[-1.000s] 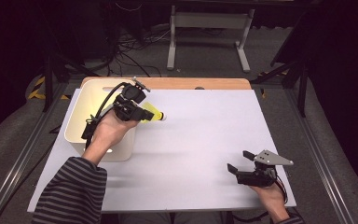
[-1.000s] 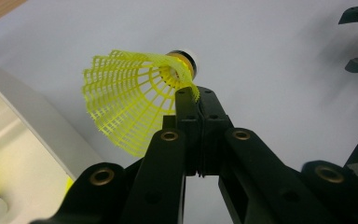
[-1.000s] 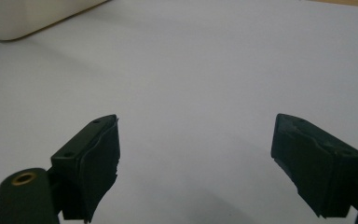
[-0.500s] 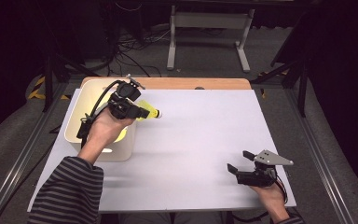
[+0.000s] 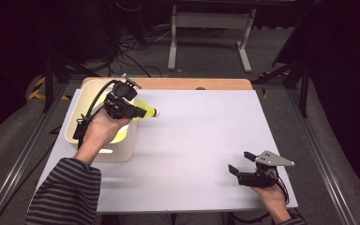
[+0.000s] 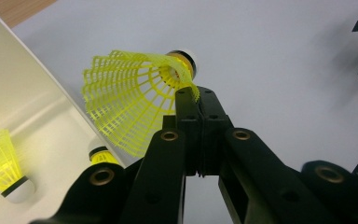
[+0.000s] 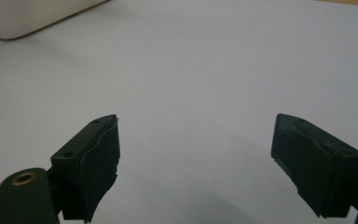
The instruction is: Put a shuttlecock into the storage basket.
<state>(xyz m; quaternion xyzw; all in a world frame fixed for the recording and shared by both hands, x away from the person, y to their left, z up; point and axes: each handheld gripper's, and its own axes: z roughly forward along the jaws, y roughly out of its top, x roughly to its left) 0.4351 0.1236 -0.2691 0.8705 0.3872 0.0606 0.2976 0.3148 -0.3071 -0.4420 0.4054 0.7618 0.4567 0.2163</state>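
Nearest to me, at the right front part of the table, I am keeping the right gripper low over the pale sheet. Its jaws are standing wide apart and nothing is lying between them; in the right gripper view I am seeing bare surface between the two black pads.

Farther away, on the left side, my left hand is carrying the left gripper above the right rim of the white bin. Its jaws are pressed together on the edge of the skirt of a yellow shuttlecock, so they are pinching the plastic mesh. The shuttlecock is hanging in the air just beside the rim of the bin, over the table, with its white cork tip pointing away from the bin to the right.

Inside the bin I am seeing two more yellow shuttlecocks lying on the bottom, one of them partly hidden behind the gripper.

At the far edge a strip of wooden tabletop is showing.
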